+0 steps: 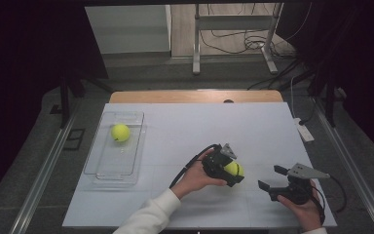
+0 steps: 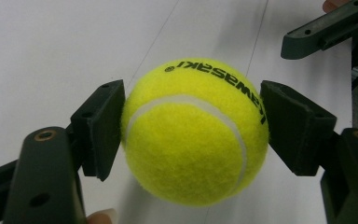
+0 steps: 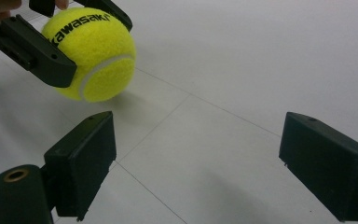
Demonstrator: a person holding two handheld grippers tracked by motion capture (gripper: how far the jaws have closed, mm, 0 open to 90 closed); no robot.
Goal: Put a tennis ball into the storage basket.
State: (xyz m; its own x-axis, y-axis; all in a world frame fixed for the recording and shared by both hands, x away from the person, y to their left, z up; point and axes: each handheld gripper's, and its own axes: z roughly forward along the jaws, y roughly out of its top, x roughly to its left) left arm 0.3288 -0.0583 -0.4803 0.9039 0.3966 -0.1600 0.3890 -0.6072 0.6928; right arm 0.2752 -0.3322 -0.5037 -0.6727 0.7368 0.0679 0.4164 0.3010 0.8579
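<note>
My left gripper (image 1: 234, 171) is shut on a yellow tennis ball (image 1: 233, 168) right of the table's middle, low over the white surface. In the left gripper view its two black pads (image 2: 100, 126) press the ball (image 2: 193, 135) from both sides. To the right, near the front edge, my right gripper (image 1: 270, 177) is open and holds nothing; its jaws stand wide apart over bare table (image 3: 200, 154). The right gripper view also has the held ball (image 3: 95, 56) at upper left. A second tennis ball (image 1: 120, 132) lies in a clear tray (image 1: 102, 170) at the left.
The white tabletop (image 1: 199, 126) has thin seam lines and a wooden strip along its far edge. A white power strip (image 1: 304, 130) lies off the right edge. A metal stand (image 1: 197, 44) and cables are on the floor beyond.
</note>
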